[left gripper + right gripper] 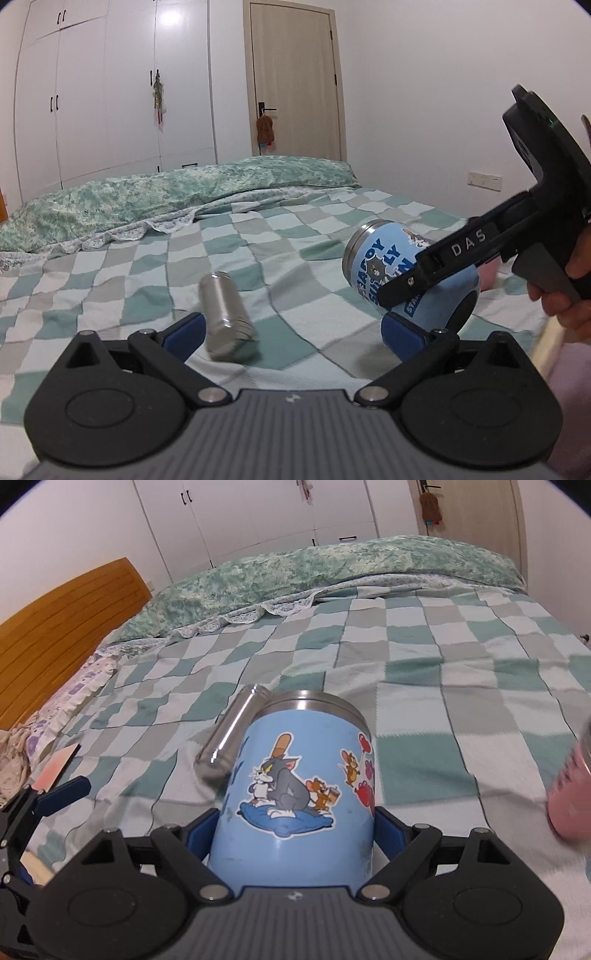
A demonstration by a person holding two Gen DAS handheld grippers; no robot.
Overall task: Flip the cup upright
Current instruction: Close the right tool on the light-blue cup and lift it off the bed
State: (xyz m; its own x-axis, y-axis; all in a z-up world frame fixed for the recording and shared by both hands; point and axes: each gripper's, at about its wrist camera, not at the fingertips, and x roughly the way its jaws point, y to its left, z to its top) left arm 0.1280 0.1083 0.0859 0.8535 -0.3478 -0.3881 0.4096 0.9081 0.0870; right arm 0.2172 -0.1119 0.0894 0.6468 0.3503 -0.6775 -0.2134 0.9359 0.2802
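Note:
A light blue cartoon cup (295,786) with a steel rim is clamped between the blue pads of my right gripper (295,834), which is shut on it. In the left wrist view the same cup (376,266) hangs tilted above the checked bedspread, rim pointing left and up, held by the right gripper (417,273). A plain steel cup (225,314) lies on its side on the bed, between the fingers of my open left gripper (291,332). It also shows in the right wrist view (229,738), behind the blue cup.
The bed has a green and white checked blanket (424,657) and a rolled green quilt (177,192) at the far side. A wooden headboard (62,627) is on the left. A pink cup (569,805) sits at the right edge. Wardrobe and door stand behind.

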